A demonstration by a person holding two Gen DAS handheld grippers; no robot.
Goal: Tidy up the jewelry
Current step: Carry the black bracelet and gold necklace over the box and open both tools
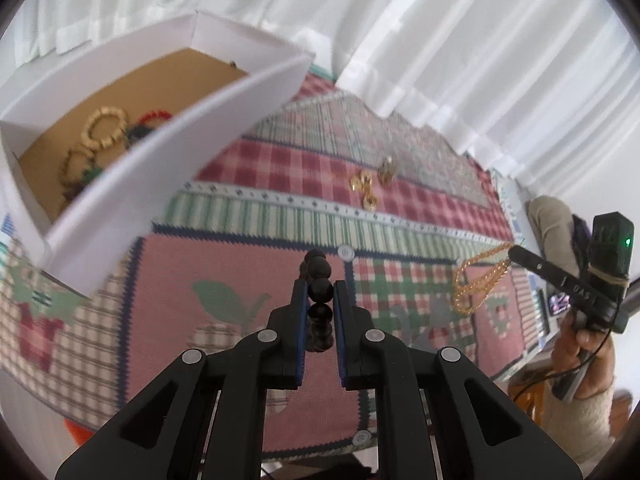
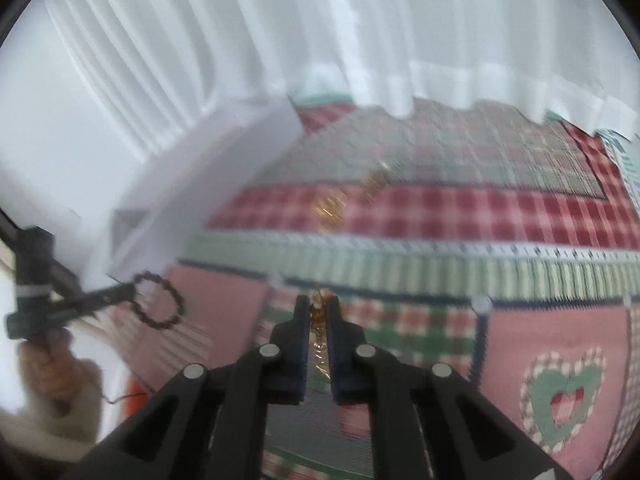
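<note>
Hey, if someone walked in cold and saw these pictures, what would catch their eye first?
Probably the black bead bracelet pinched in the left gripper over the patchwork quilt. At right, a gold chain dangles from the right gripper. At upper left a white box already holds gold and red bracelets, and small gold pieces lie on the quilt.

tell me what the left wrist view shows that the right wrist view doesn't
Only the left wrist view shows inside the white box: gold bracelets on its brown floor.

Only the right wrist view shows the heart patch and the black bead bracelet as a full loop.

Both show the patchwork cloth, loose gold pieces, the left gripper holding beads, and the right gripper holding the gold chain.
</note>
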